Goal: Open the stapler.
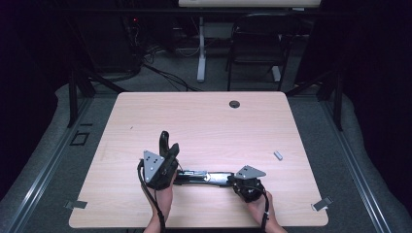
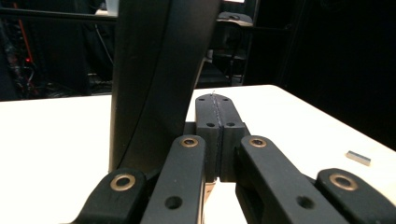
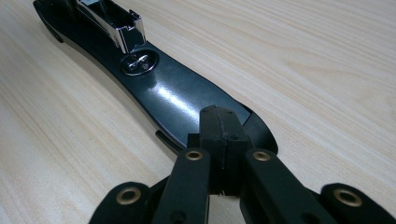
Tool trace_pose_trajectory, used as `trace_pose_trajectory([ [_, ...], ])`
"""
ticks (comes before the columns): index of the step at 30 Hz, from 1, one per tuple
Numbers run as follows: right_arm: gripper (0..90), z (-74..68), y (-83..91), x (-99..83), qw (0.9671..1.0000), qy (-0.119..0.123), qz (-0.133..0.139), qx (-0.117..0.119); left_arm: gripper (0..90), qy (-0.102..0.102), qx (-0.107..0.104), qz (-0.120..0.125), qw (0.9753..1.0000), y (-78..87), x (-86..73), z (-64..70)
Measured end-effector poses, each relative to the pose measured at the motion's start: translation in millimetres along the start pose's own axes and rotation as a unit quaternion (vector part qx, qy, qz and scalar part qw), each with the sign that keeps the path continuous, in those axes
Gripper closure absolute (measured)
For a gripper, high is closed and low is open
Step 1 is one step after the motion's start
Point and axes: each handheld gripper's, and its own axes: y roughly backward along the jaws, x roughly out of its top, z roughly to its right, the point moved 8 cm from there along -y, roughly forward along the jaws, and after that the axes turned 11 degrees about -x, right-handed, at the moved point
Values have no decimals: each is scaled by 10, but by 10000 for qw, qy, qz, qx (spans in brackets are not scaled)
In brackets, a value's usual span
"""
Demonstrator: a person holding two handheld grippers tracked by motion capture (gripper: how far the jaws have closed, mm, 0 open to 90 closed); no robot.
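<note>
A black stapler lies swung open on the wooden table. Its base is flat on the wood, with the silver staple channel at the far end. Its black top arm stands upright. My left gripper is shut, pads together with nothing between them, and sits just right of that raised arm. My right gripper is shut too, its tips on or just over the near end of the base. In the high view the left gripper and right gripper sit at the stapler's two ends.
A small grey strip of staples lies on the table to the right, also seen in the left gripper view. A round cable hole is near the far edge. Metal clips sit at the front corners. A chair stands beyond the table.
</note>
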Motion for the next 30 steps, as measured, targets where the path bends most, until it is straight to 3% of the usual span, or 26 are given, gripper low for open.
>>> trace_pose_trajectory([
  [22,900,-3,-2,4,10000,-39,3,-9,900,60,255,59,9996,127,-19,-205],
  [30,900,-6,-3,5,10000,-44,8,1,900,456,599,158,9970,276,-66,-514],
])
